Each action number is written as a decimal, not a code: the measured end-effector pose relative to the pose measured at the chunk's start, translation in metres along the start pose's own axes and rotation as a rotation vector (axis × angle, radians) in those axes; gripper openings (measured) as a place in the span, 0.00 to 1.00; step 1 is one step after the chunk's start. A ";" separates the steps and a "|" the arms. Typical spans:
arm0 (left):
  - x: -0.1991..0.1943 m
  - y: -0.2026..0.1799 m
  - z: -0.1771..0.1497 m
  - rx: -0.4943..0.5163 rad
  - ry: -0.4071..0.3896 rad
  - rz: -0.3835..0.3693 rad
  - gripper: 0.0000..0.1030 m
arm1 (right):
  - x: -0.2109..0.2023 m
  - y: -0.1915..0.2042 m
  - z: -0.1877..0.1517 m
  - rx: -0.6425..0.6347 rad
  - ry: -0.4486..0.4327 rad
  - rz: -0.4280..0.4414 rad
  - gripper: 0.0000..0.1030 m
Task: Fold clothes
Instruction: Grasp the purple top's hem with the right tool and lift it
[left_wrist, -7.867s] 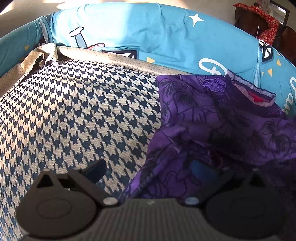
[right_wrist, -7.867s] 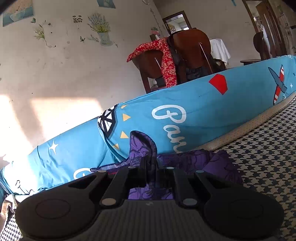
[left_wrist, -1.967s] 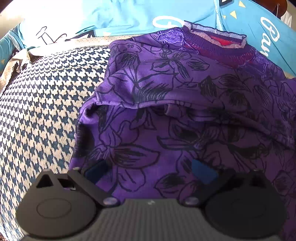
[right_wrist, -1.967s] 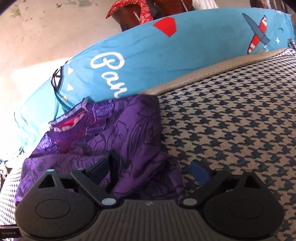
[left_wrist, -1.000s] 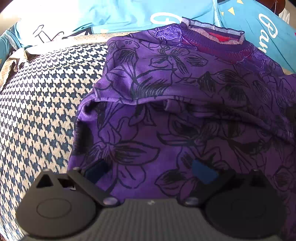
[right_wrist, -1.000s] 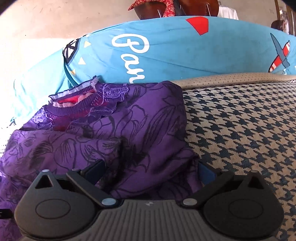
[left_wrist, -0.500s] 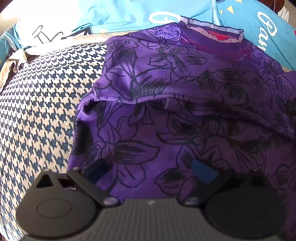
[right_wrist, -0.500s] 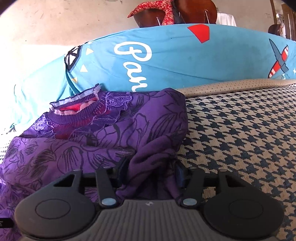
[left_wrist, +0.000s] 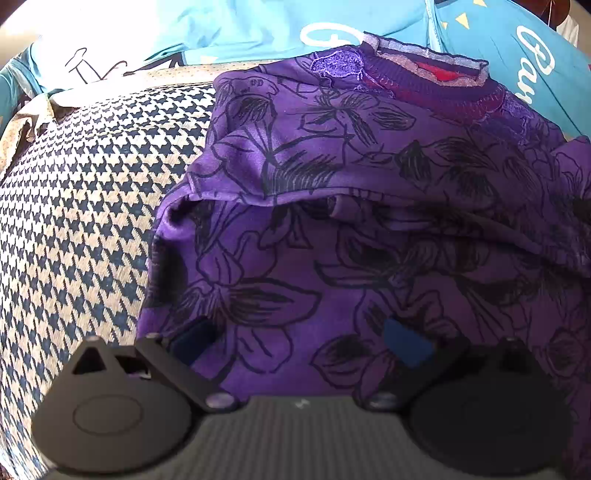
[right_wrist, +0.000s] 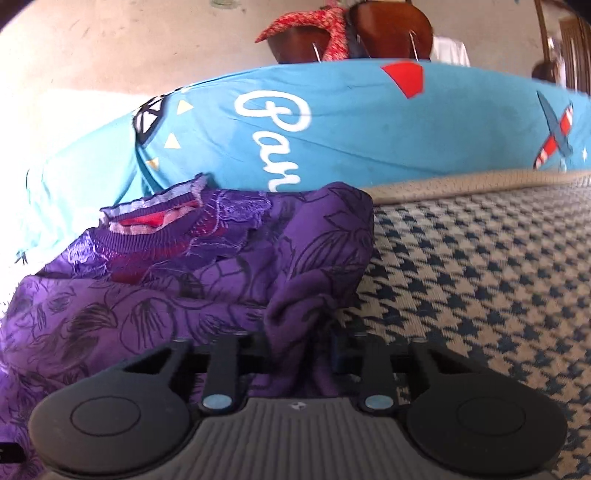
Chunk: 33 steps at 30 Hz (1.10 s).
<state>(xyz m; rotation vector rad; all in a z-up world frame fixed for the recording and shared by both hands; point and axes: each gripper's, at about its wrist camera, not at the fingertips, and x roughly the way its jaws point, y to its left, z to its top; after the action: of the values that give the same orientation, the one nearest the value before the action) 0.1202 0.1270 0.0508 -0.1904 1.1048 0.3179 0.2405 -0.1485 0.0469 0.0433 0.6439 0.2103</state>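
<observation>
A purple top with black flower outlines lies partly folded on the houndstooth cover, its ribbed neckline with red lining at the far side. My left gripper hovers open low over the near part of the cloth, blue pads apart. In the right wrist view the same purple top fills the left half, and my right gripper is shut on a bunched fold at the garment's right edge.
The blue-and-cream houndstooth cover spreads to the left, and to the right in the right wrist view. A turquoise printed bolster runs along the far edge. Wooden chairs with a red cloth stand beyond by the wall.
My right gripper went from open around the garment's right edge to shut on a fold of it. The left gripper and the cloth under it have barely moved.
</observation>
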 end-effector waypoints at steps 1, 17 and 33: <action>0.000 0.001 0.000 -0.003 0.000 -0.001 1.00 | -0.001 0.004 0.001 -0.010 -0.004 -0.005 0.22; -0.010 0.048 0.007 -0.113 -0.013 0.011 1.00 | -0.038 0.102 0.020 -0.200 -0.202 -0.024 0.17; -0.029 0.156 0.011 -0.420 -0.043 0.062 1.00 | -0.040 0.260 -0.004 -0.349 -0.271 0.257 0.17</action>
<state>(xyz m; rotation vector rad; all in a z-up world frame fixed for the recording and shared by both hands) 0.0636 0.2725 0.0825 -0.5196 0.9926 0.6066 0.1593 0.0973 0.0945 -0.1799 0.3238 0.5525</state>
